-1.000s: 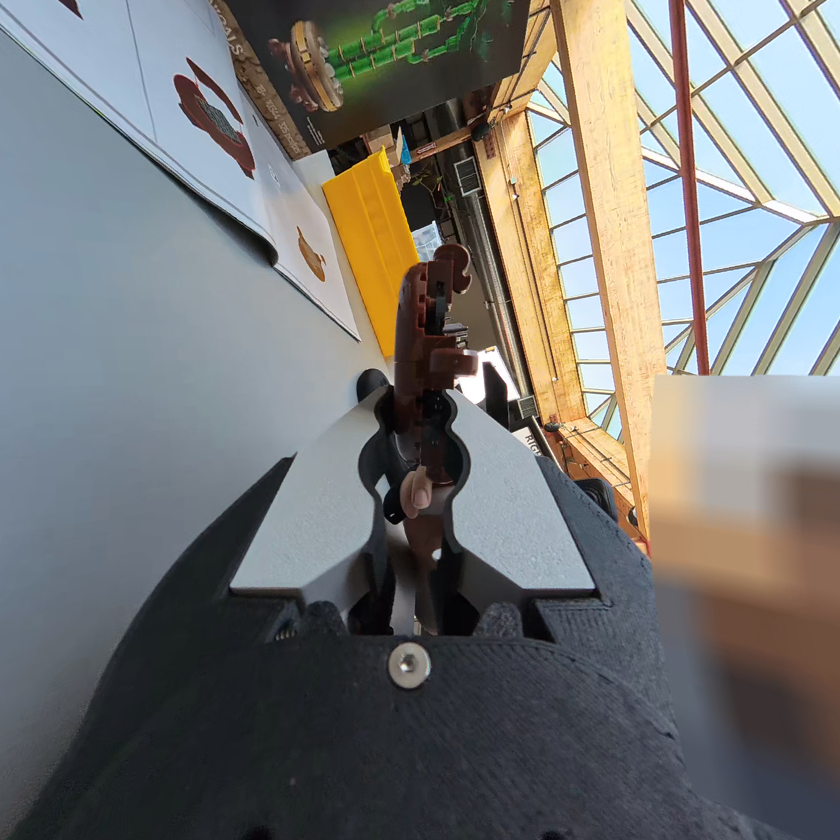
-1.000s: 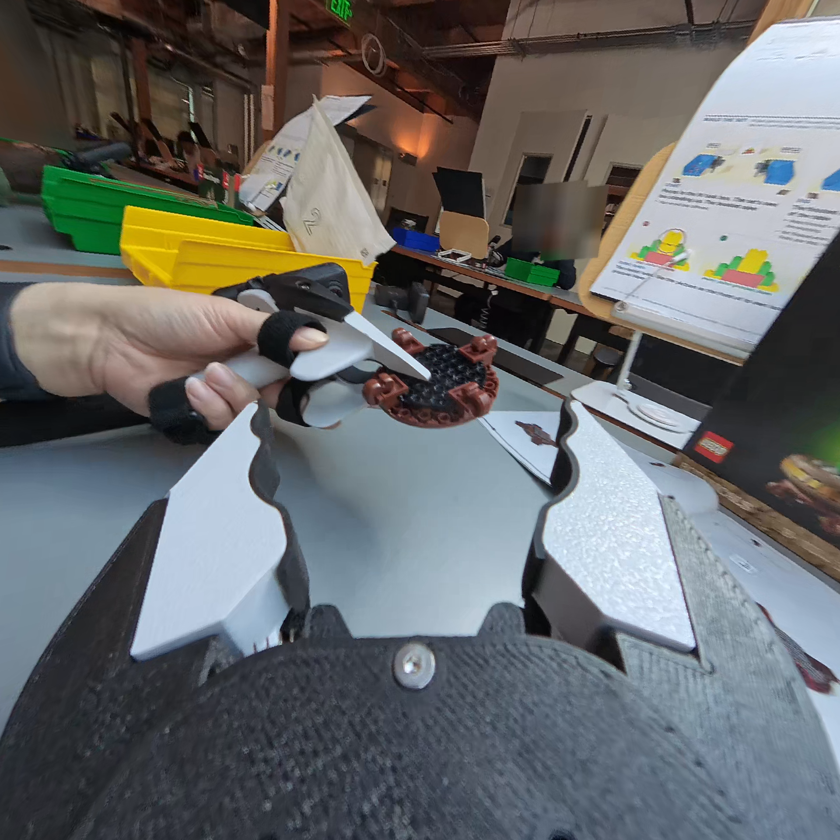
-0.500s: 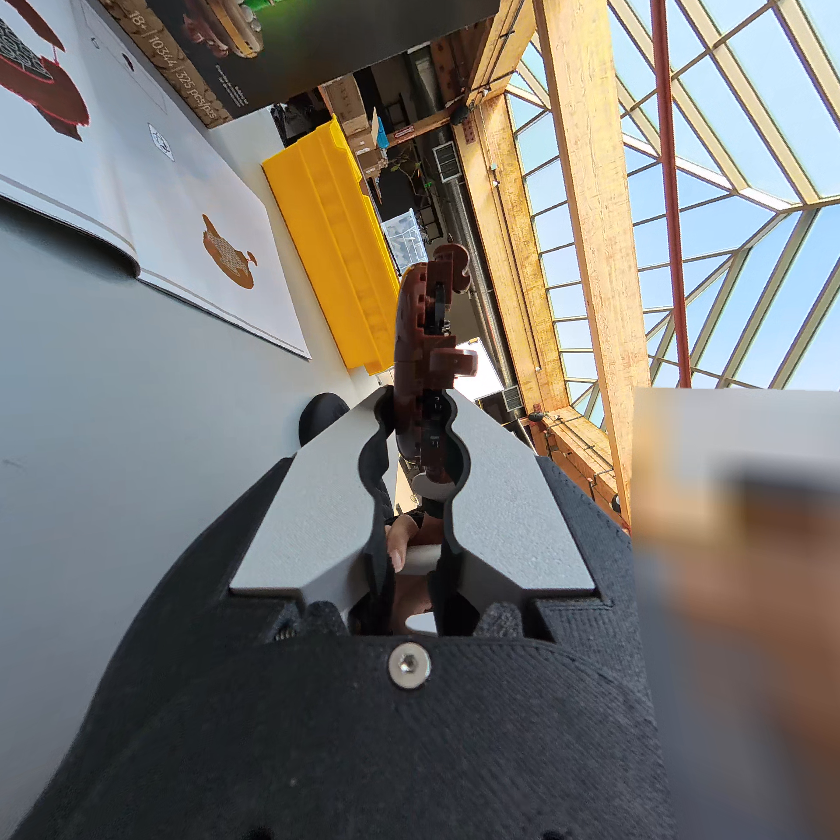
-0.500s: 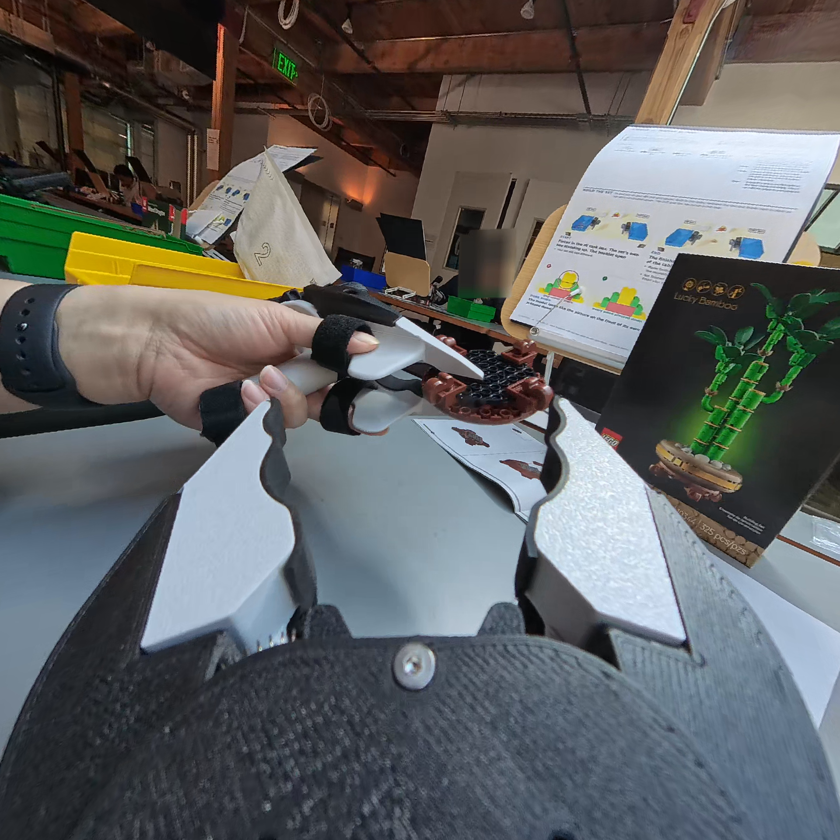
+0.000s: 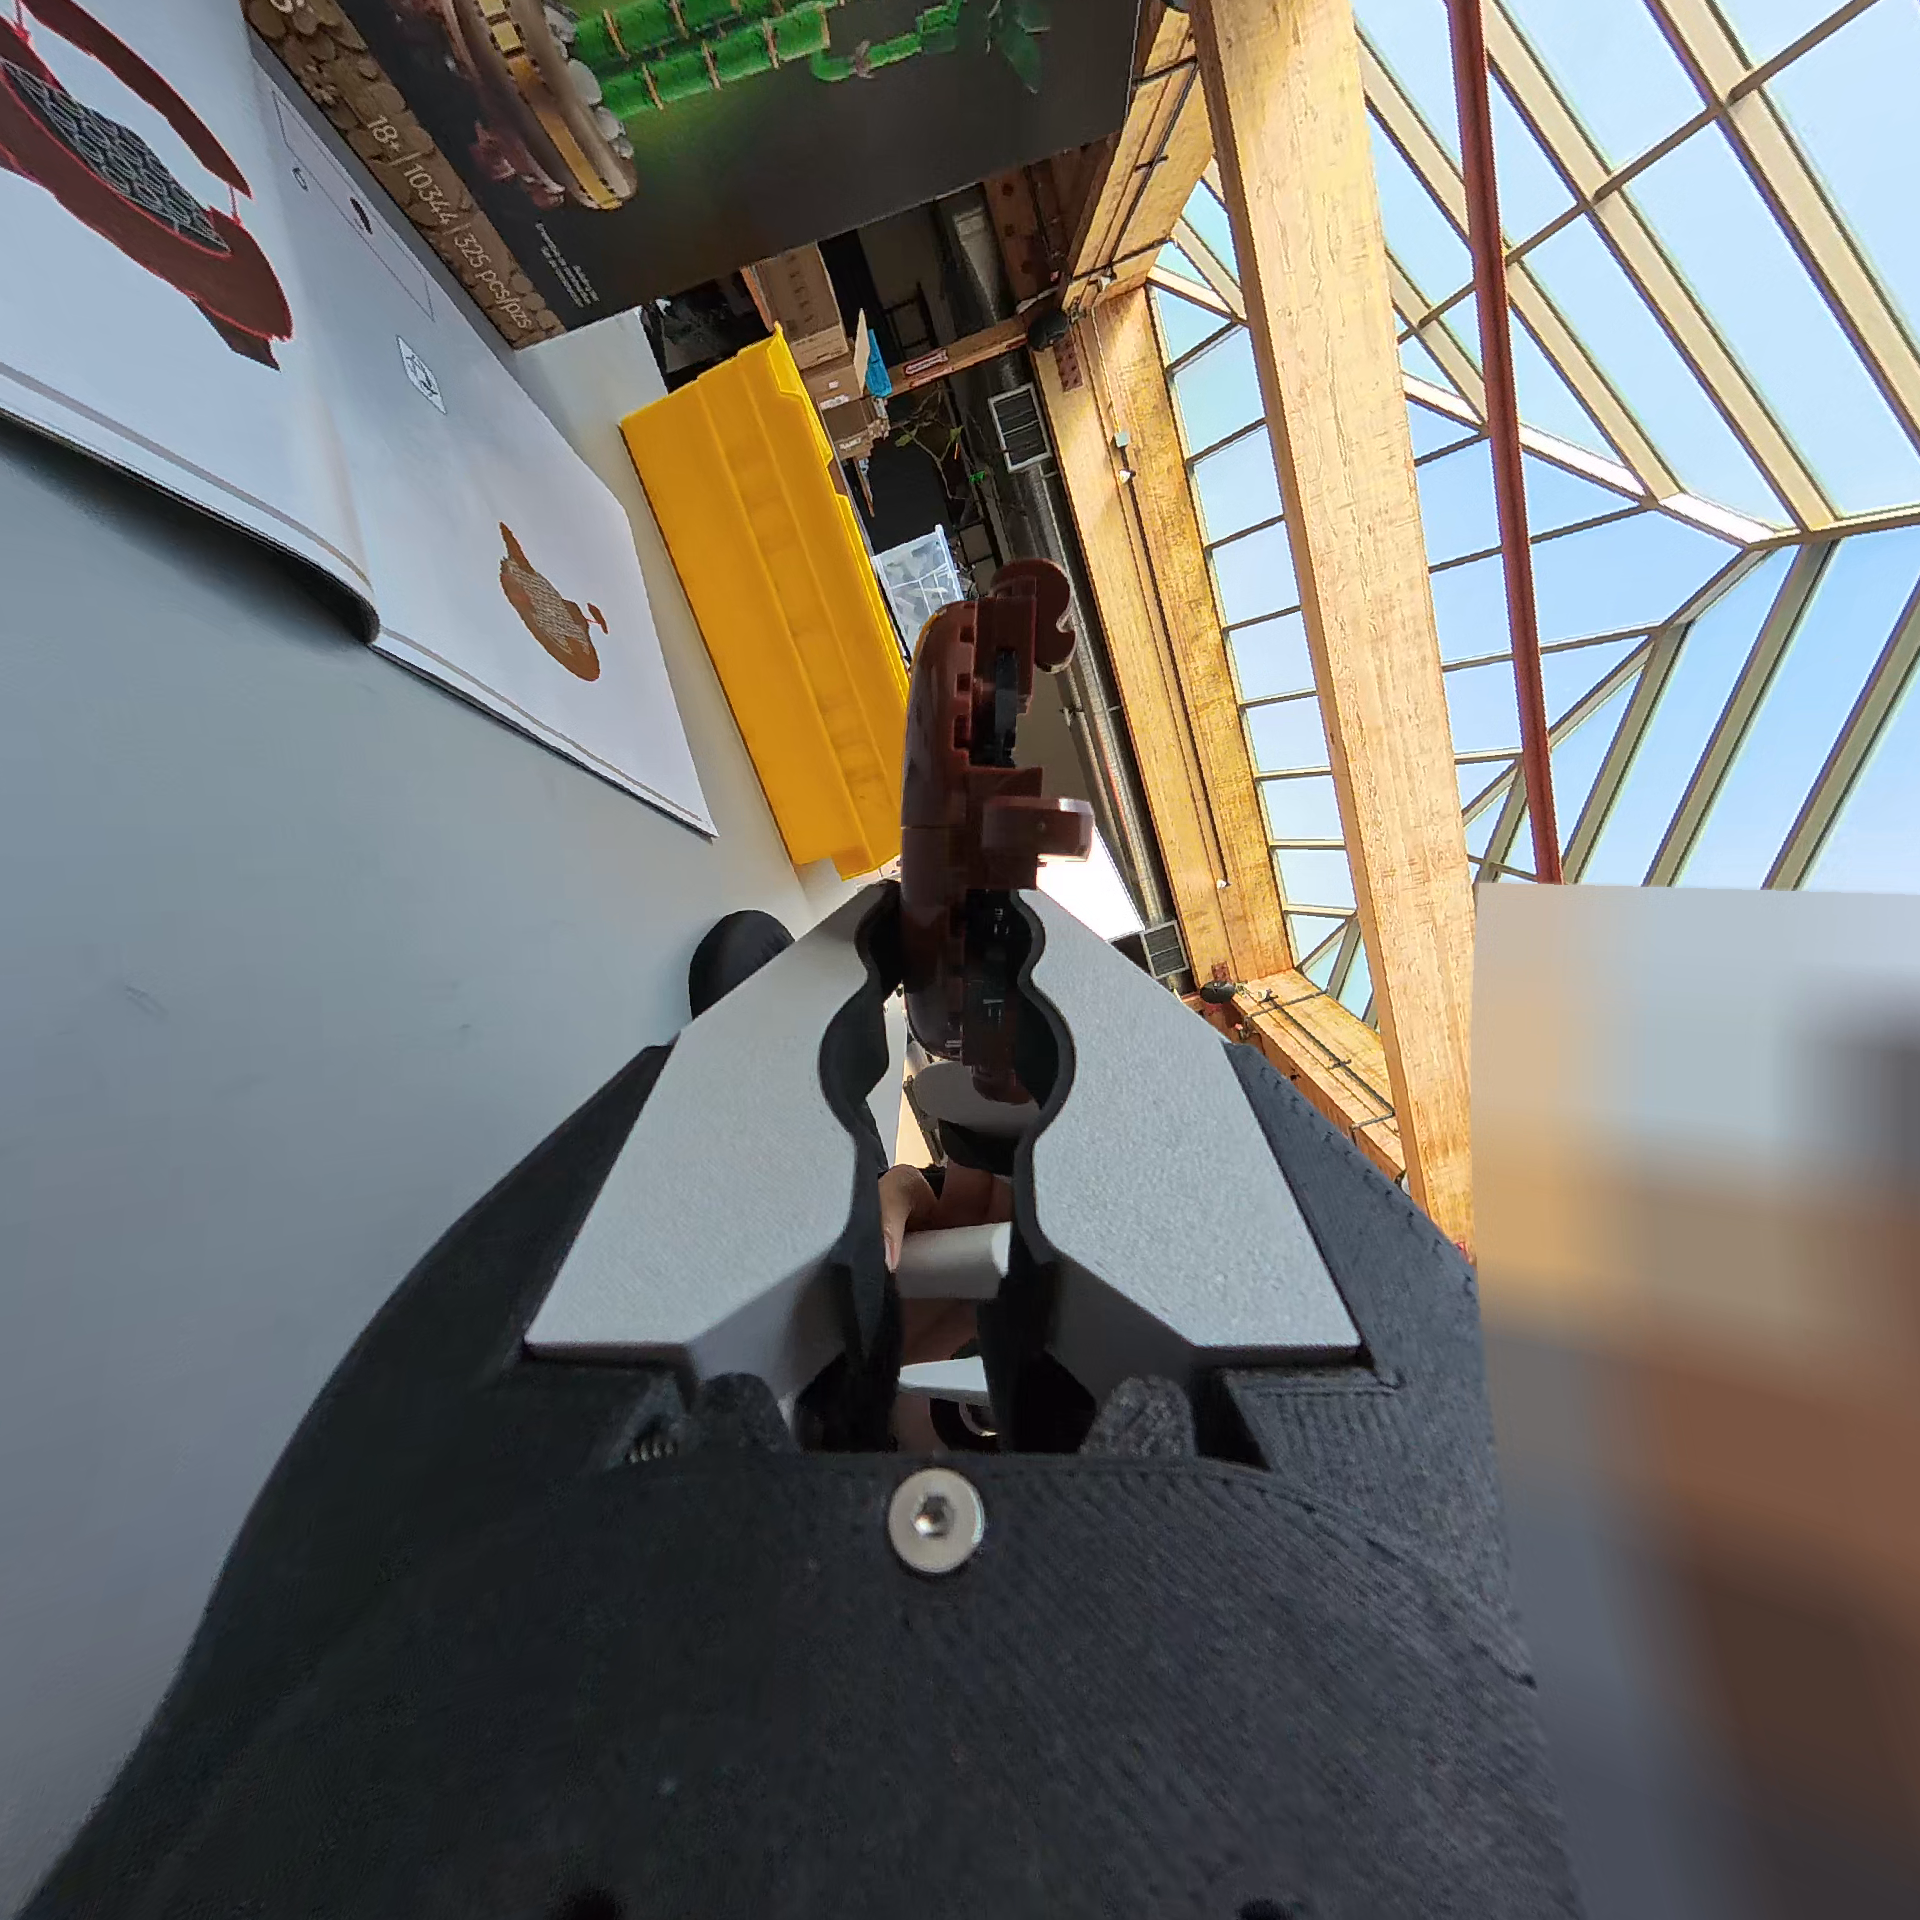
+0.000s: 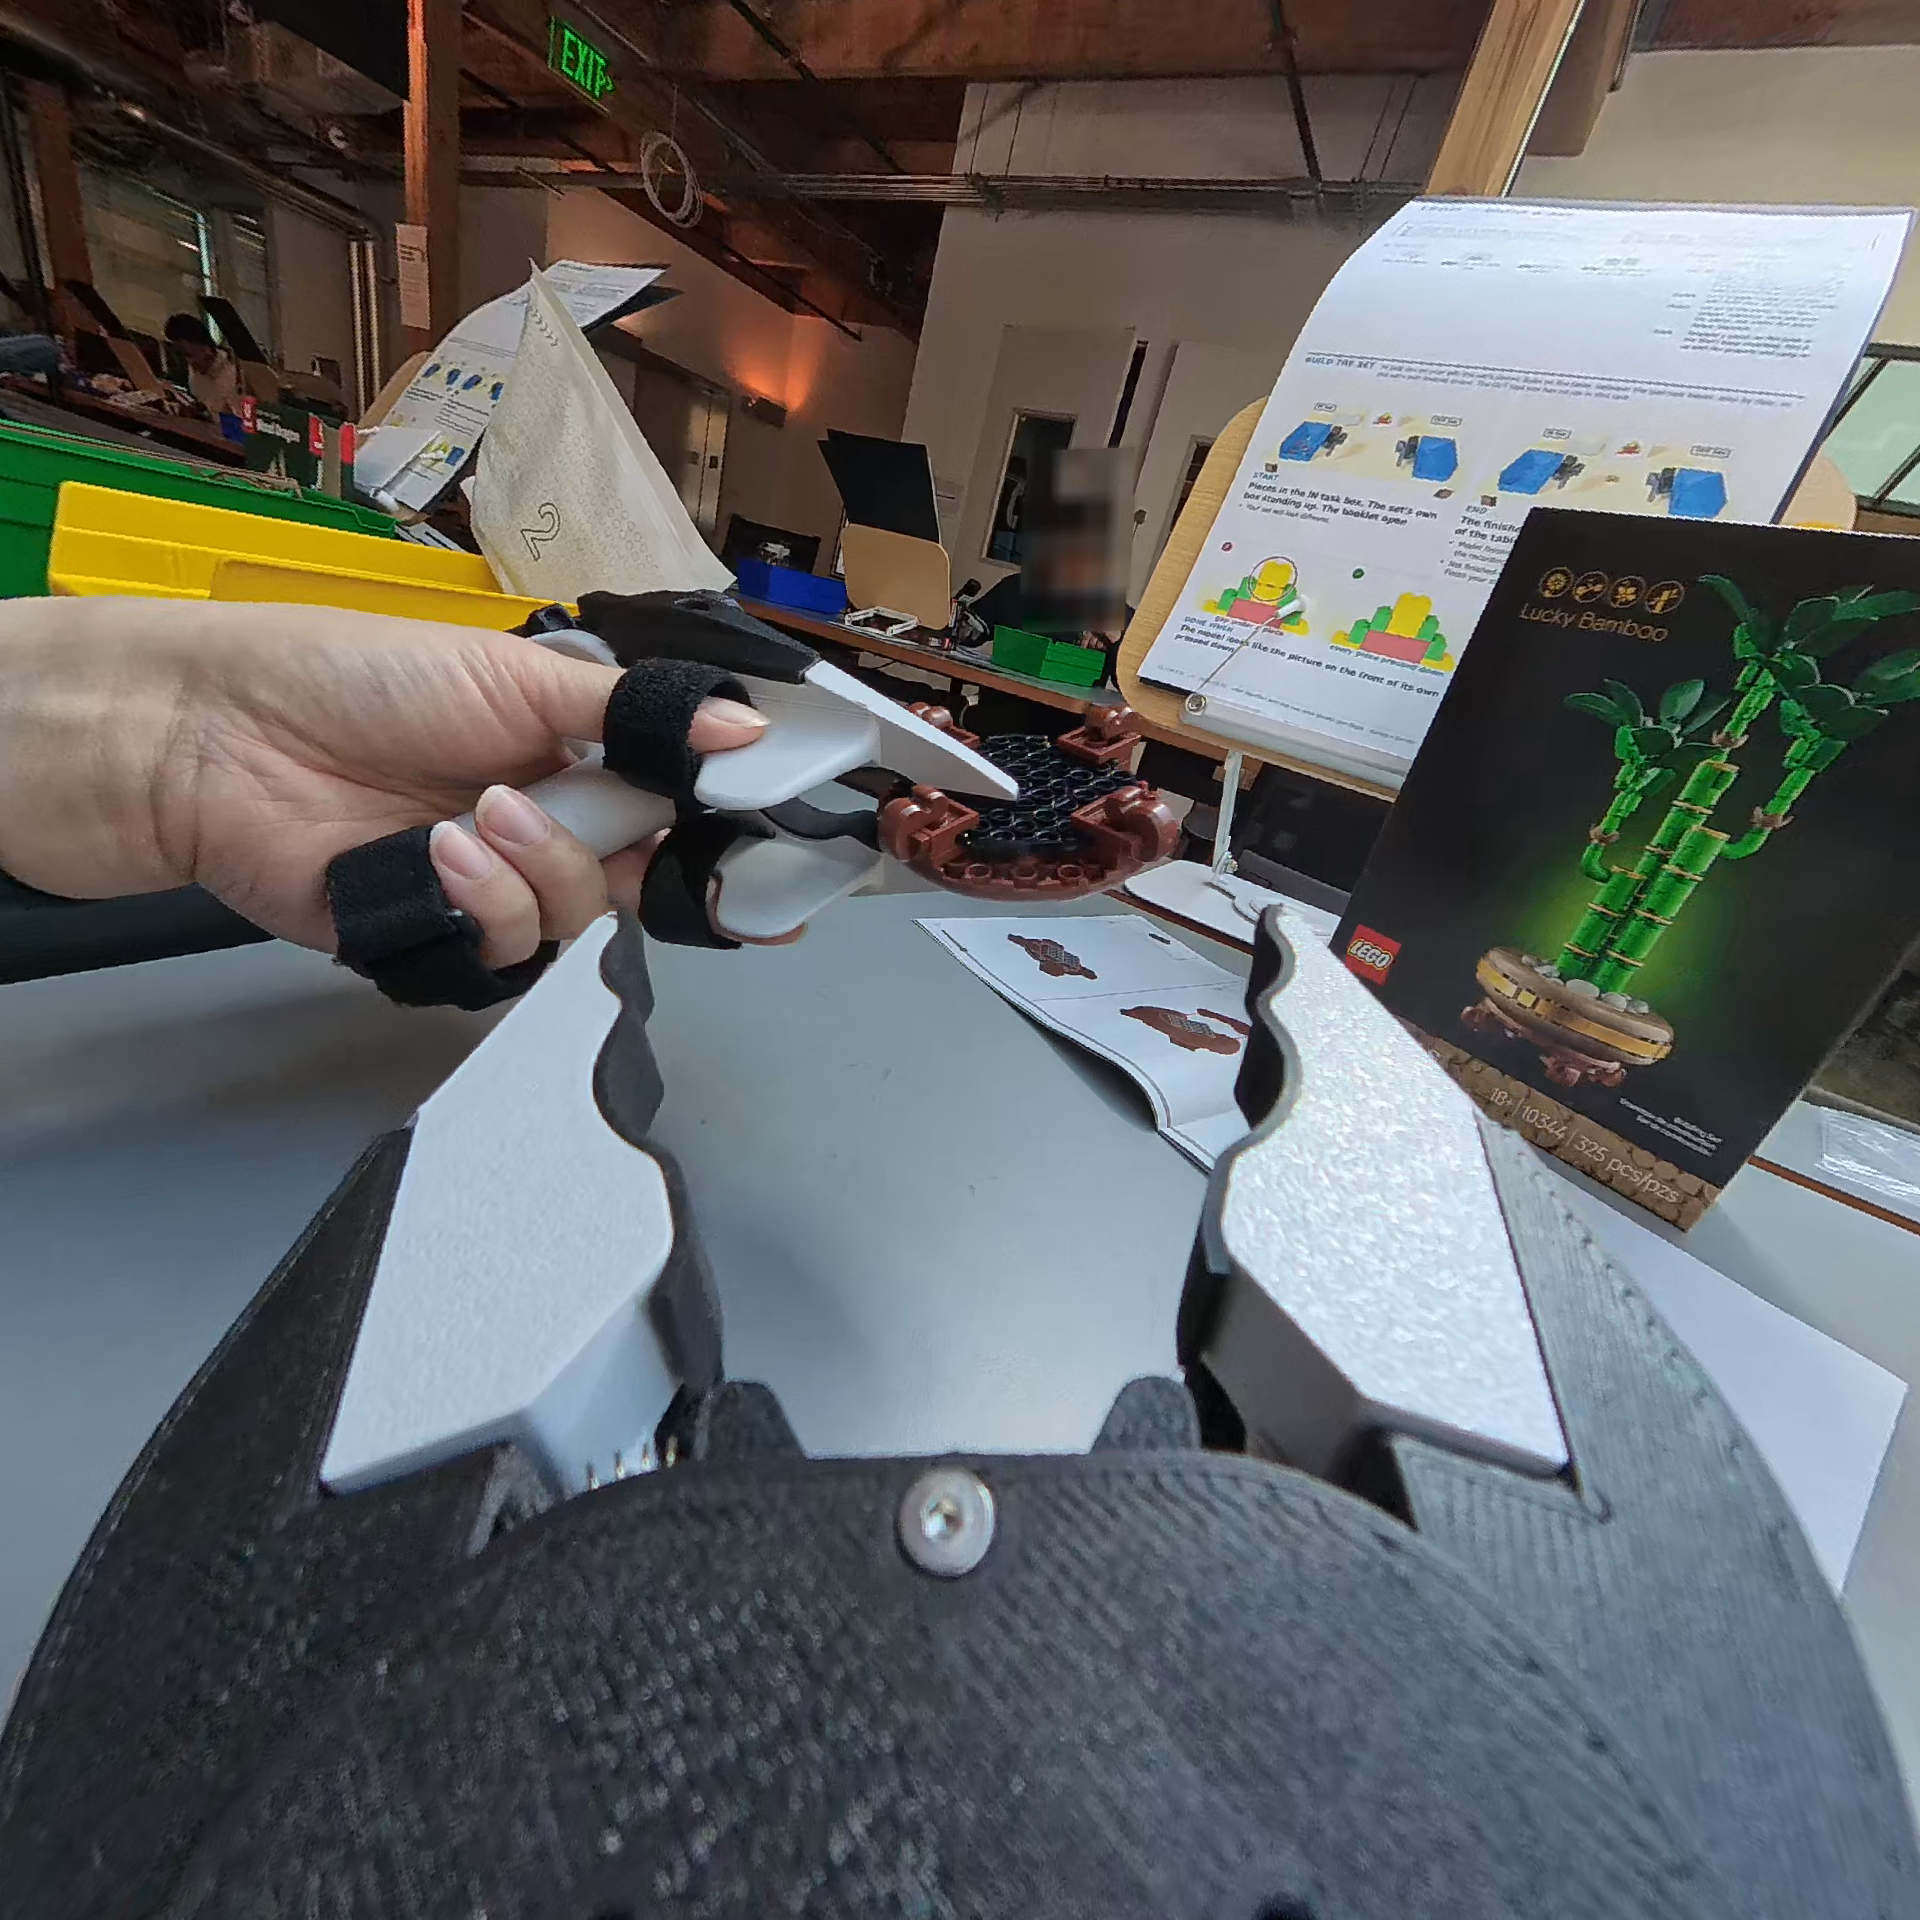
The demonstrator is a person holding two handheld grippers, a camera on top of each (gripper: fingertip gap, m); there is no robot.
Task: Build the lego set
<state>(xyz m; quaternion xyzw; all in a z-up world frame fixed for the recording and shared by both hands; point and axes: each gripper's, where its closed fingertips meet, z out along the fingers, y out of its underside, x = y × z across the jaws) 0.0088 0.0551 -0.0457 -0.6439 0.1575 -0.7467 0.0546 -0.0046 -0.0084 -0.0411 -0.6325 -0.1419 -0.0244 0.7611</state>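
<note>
Right gripper (image 6: 940, 1023) near, fingers spread wide, nothing between them. Beyond it, the left gripper (image 6: 914, 821), in a hand (image 6: 312, 758), clamps a round brown lego base (image 6: 1029, 831) above the grey table (image 6: 904, 1195). Booklet (image 6: 1122, 1008) lies right; set box (image 6: 1652, 852) stands far right.

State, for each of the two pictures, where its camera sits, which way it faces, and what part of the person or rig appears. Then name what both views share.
Left wrist view: sits on the left gripper, rolled sideways, table at left and skylight at right; its fingers clamp the brown base edge-on.
Right wrist view: sits on the right gripper, facing level across the table; its open, empty fingers frame the person's hand holding the left gripper.
Shared: brown base, booklet, box, yellow bin.
</note>
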